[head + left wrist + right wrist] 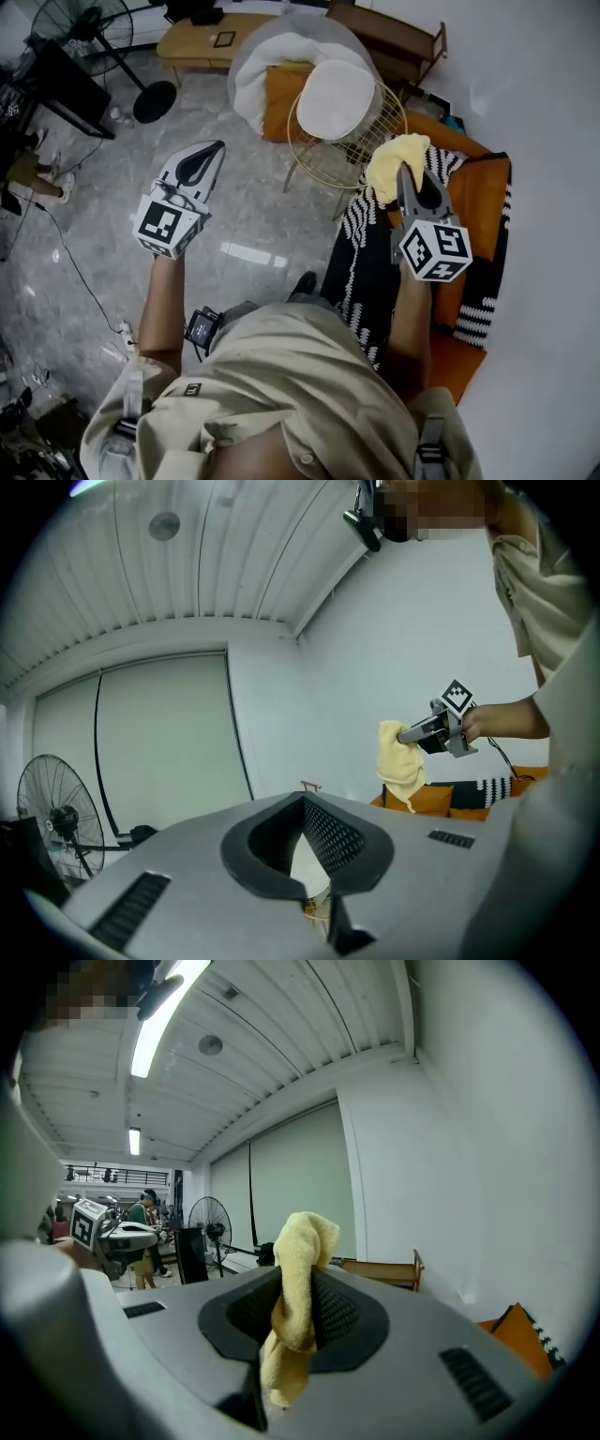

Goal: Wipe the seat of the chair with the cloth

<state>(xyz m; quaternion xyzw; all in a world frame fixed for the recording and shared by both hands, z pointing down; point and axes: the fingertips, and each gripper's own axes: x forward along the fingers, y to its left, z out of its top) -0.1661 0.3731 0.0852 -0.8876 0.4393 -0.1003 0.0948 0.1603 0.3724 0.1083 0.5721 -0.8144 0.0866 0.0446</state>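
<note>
The cloth [394, 161], judged soft, light and limp, is pinched by its bunched middle between the jaws of the right gripper [406, 178], aloft near the chair [349, 122], while the jaws of the left gripper [216, 148] are pressed together, empty.

Yellow cloth [396, 161] (bunched) hangs beside white-cushioned chair [337, 101].

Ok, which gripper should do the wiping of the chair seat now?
Right. The right gripper is shut on the yellow cloth, nearer the chair seat; the left gripper holds nothing.
</note>
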